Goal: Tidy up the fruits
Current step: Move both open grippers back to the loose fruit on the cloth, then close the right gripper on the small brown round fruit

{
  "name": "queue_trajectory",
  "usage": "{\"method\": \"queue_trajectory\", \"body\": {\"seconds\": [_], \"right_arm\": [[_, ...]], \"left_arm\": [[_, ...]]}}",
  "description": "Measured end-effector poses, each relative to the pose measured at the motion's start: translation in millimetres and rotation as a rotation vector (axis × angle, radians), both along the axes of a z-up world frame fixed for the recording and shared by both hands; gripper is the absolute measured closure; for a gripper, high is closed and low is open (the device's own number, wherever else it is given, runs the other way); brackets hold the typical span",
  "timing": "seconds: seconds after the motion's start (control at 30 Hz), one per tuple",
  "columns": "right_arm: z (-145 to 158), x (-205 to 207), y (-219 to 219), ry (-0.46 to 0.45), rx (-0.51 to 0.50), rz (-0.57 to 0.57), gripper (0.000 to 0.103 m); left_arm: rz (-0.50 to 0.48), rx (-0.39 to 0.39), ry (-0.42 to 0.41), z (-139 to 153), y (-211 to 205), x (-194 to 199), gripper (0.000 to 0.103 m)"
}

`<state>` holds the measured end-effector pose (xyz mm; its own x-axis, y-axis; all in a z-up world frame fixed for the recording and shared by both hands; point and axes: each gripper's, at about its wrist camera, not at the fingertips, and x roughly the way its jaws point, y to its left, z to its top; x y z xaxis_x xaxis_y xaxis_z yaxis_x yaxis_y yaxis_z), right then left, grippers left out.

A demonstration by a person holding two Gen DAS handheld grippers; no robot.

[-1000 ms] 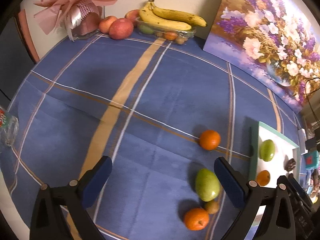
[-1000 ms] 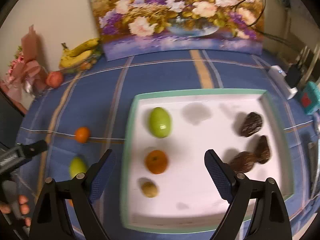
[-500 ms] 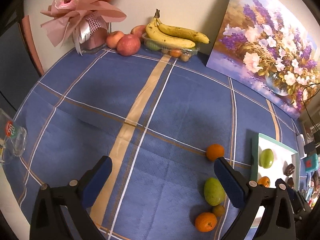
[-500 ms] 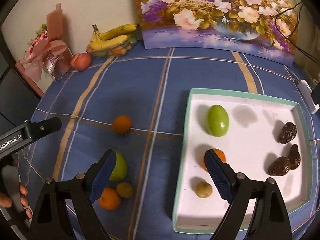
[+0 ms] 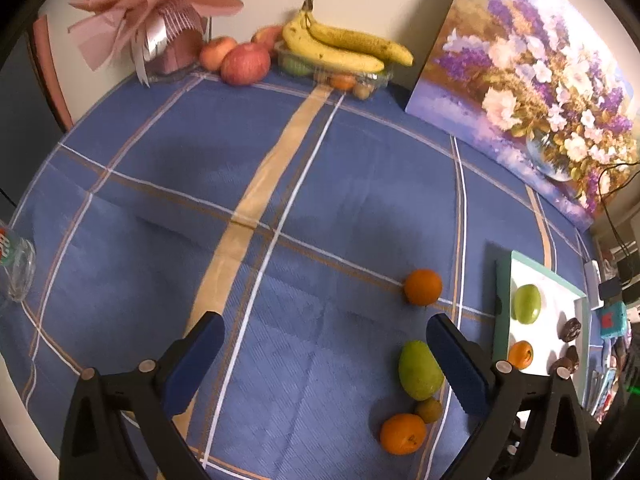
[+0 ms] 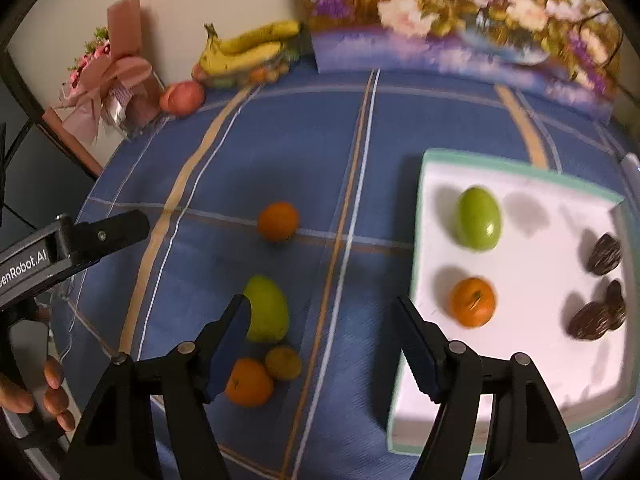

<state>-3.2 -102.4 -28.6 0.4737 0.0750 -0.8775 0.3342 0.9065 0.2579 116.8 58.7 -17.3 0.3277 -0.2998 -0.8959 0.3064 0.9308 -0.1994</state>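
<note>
On the blue checked cloth lie an orange [image 6: 278,221], a green mango [image 6: 267,309], a second orange [image 6: 249,382] and a small yellow-green fruit [image 6: 283,362]. The white tray [image 6: 520,364] holds a green mango [image 6: 479,218], an orange [image 6: 472,302] and dark dates [image 6: 596,316]. My right gripper [image 6: 324,344] is open and empty above the cloth between the loose fruit and the tray. My left gripper [image 5: 326,360] is open and empty left of the loose mango [image 5: 420,370]; it also shows in the right wrist view [image 6: 100,236].
Bananas [image 5: 344,46] on a clear punnet, apples [image 5: 245,65] and a pink bouquet [image 5: 160,20] stand at the back wall. A flower painting [image 5: 532,80] leans at the back right. A glass [image 5: 14,264] stands at the left edge. Cables and small devices [image 5: 612,304] lie beyond the tray.
My right gripper has swung left, from over the tray to over the cloth by the loose fruit. My left gripper has pulled back and shifted slightly. Both stay open.
</note>
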Motion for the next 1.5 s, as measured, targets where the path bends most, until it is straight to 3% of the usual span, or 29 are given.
{"method": "queue_trajectory", "body": {"seconds": [0.07,0.17,0.23,0.53,1.4,1.5], "right_arm": [[-6.2,2.0,3.1,0.021,0.025,0.018,0.045],[-14.5,4.2,9.5,0.053,0.040,0.044,0.048],[-17.3,5.0,12.8,0.063,0.056,0.062,0.055],[-32.6,8.7,27.2,0.119,0.070,0.112,0.066],[-46.9,12.2,16.0,0.132,0.116,0.092,0.071],[-45.0,11.1,17.9,0.125,0.116,0.102,0.076]], "left_arm": [[-0.006,0.008,0.021,-6.8,-2.4,-0.4,0.001],[-0.009,0.016,0.047,-14.6,-4.2,-0.1,0.002],[-0.004,0.014,0.068,-20.3,-4.2,0.7,0.002],[0.000,0.001,0.098,-29.8,-3.3,2.6,0.002],[-0.014,-0.013,0.135,-34.5,-9.8,2.4,0.002],[-0.015,-0.014,0.135,-34.2,-11.0,2.0,0.002]]}}
